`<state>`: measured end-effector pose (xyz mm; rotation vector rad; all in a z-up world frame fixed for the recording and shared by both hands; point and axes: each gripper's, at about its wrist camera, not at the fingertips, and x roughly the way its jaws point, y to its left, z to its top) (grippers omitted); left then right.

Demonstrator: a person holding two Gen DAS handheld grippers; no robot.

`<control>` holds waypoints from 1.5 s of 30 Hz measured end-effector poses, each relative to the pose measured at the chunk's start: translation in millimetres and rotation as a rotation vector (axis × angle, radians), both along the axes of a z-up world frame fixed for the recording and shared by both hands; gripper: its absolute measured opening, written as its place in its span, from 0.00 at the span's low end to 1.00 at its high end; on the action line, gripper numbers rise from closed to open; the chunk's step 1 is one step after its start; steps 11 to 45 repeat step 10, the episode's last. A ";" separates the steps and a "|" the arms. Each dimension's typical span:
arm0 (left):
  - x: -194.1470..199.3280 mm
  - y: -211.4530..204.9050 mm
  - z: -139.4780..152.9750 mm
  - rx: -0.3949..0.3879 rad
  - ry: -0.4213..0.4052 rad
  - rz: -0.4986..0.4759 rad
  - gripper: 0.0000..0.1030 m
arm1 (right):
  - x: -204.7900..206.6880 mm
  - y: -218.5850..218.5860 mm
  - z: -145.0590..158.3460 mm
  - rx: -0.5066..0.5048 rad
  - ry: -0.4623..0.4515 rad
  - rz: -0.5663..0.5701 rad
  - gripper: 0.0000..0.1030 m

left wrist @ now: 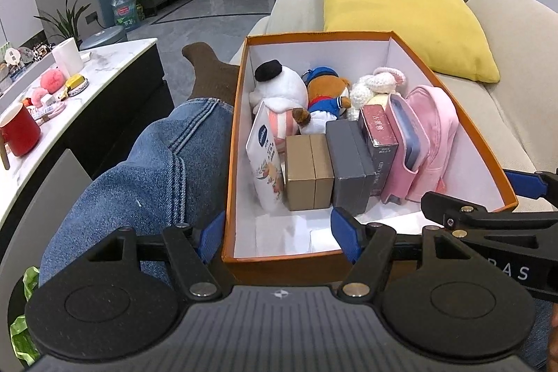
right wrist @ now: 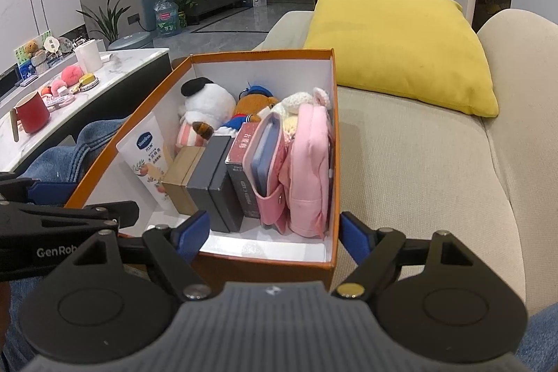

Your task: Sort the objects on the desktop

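Spread jaws of both grippers astride orange box [left wrist: 453,114] wall, denim leg [left wrist: 167,169] alongside

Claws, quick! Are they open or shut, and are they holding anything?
Left claw: open, straddling the box corner, one finger inside and one outside; gripping nothing.
Right claw: open, straddling the other corner; gripping nothing.

Both wrist views close, angled down, left and right, sharing orange box [left wrist: 453,114] [right wrist: 167,79] (near end).
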<state>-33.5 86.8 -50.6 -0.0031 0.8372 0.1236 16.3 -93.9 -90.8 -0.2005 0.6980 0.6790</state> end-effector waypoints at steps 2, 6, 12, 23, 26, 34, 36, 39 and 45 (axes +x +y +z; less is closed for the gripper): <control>0.2 0.5 0.3 -0.003 0.002 -0.001 0.75 | 0.1 0.1 0.1 0.001 0.003 -0.003 0.79; 0.8 0.5 -0.5 -0.002 0.004 -0.006 0.75 | -1.6 0.1 0.5 0.003 0.003 -0.009 0.79; 1.7 -0.8 -0.7 -0.007 0.007 0.008 0.75 | 0.1 -0.1 2.0 -0.001 0.010 0.000 0.79; 1.7 -0.8 -0.7 -0.007 0.007 0.008 0.75 | 0.1 -0.1 2.0 -0.001 0.010 0.000 0.79; 1.7 -0.8 -0.7 -0.007 0.007 0.008 0.75 | 0.1 -0.1 2.0 -0.001 0.010 0.000 0.79; 1.7 -0.8 -0.7 -0.007 0.007 0.008 0.75 | 0.1 -0.1 2.0 -0.001 0.010 0.000 0.79; 1.7 -0.8 -0.7 -0.007 0.007 0.008 0.75 | 0.1 -0.1 2.0 -0.001 0.010 0.000 0.79; 1.7 -0.8 -0.7 -0.007 0.007 0.008 0.75 | 0.1 -0.1 2.0 -0.001 0.010 0.000 0.79; 1.7 -0.8 -0.7 -0.007 0.007 0.008 0.75 | 0.1 -0.1 2.0 -0.001 0.010 0.000 0.79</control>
